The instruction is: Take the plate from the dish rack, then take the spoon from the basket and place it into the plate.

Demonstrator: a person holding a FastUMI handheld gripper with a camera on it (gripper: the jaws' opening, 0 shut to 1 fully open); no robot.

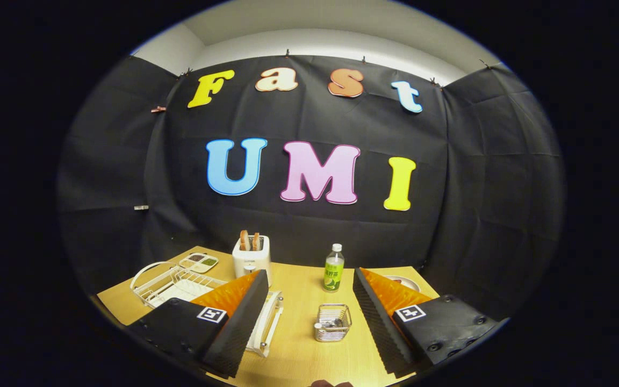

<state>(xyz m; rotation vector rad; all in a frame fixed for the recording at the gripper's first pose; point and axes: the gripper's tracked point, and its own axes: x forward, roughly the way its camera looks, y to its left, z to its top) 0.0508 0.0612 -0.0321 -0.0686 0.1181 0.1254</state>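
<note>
Jaws wide apart and empty above the worktop, the basket between them, the dish rack behind the left one; reaching there for the plate probably comes first.

Table: pale wood-grain top, smooth, low sheen. Dish rack: white coated wire with glossy white plastic trim; basket: bright metal mesh, shiny; toaster: white, smooth, looks plastic; bottle: clear glossy plastic with a paper-like label. Gripper, fingers spread wide with nothing between them: pads ribbed, matt, foam-like; booth wall of matt creased cloth.
</note>
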